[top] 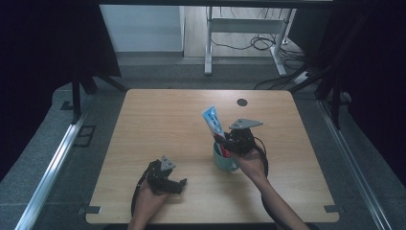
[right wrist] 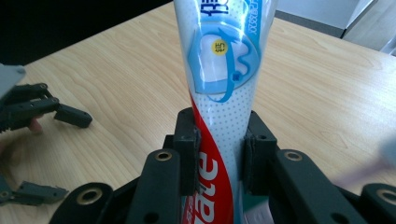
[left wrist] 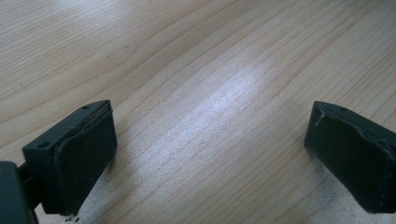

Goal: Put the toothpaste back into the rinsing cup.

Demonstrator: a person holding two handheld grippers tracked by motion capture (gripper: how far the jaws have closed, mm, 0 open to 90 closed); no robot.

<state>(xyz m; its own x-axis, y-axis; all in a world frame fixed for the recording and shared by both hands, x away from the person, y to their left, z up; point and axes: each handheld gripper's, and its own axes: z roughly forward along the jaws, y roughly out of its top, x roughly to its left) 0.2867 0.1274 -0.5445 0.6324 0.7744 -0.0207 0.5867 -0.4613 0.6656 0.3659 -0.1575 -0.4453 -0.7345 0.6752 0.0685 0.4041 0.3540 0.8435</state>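
My right gripper [top: 229, 143] sits over the mug [top: 225, 160], fingers clamped on the tube [top: 213, 122], which stands tilted, its lower end at the mug mouth. My left gripper [top: 174, 184] rests low on the worktop [top: 158, 120], fingers wide apart, nothing between them. Worktop is light wood with a dark round port [top: 242, 102] at the far edge. Beyond: grey floor, white desk frame [top: 244, 28], loose cables. Tube print: blue-white swirl, red band, partial letters, not fully readable.
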